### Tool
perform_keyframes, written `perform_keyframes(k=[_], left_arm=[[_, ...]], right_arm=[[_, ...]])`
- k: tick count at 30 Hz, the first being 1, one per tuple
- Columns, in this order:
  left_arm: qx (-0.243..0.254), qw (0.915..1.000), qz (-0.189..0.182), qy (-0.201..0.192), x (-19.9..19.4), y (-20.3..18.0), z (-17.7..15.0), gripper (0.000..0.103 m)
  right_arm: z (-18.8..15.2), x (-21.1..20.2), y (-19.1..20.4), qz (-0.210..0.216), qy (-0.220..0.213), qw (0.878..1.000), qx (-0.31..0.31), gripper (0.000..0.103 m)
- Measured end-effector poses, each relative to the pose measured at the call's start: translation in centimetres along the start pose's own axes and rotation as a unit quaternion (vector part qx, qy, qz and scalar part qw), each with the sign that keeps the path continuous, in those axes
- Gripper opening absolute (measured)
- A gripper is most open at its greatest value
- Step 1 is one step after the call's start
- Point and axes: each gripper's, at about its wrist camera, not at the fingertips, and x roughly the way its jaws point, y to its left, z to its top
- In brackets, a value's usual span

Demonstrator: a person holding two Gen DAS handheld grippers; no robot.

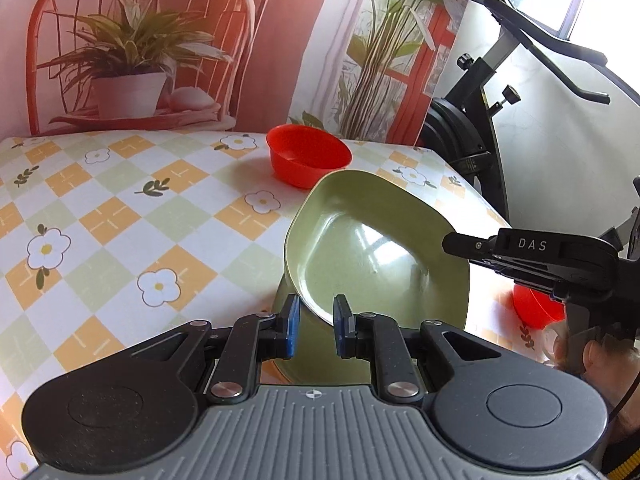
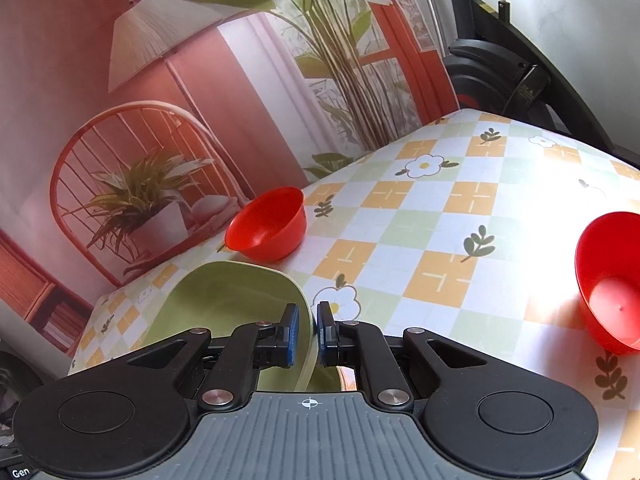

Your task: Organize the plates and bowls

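A tilted pale green plate [image 1: 372, 248] hangs over the flowered table [image 1: 120, 208], and my right gripper [image 1: 460, 250] is shut on its right rim. In the right wrist view that rim [image 2: 308, 320] is pinched by my right gripper [image 2: 309, 332]. My left gripper [image 1: 316, 328] stands open, its blue pads either side of the plate's low near edge without touching it. A second green dish [image 1: 312, 360] lies flat under the tilted one. One red bowl [image 1: 308, 156] [image 2: 266, 224] stands at the table's far side. Another red bowl [image 1: 534, 308] [image 2: 608, 280] sits at the right.
A printed backdrop [image 1: 160, 60] of a chair and plants stands right behind the table's far edge. A black exercise bike [image 1: 480, 120] stands past the table's right edge. A person's hand [image 1: 592, 356] holds the right gripper's handle.
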Motion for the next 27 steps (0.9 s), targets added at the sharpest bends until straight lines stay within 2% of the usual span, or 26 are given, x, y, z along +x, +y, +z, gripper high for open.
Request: perform_keyframes(k=[6, 27], left_arm=[[-0.007, 0.9998, -0.001, 0.018, 0.4, 0.0, -1.2, 0.019], [-0.016, 0.9992, 0.000, 0.037, 0.7, 0.3, -2.5, 0.019]], right_arm=[[-0.5, 0.1, -0.5, 0.003, 0.011, 1.000, 0.008, 0.010], [-1.4, 0.4, -0.4, 0.001, 0.022, 1.000, -0.006, 0.010]])
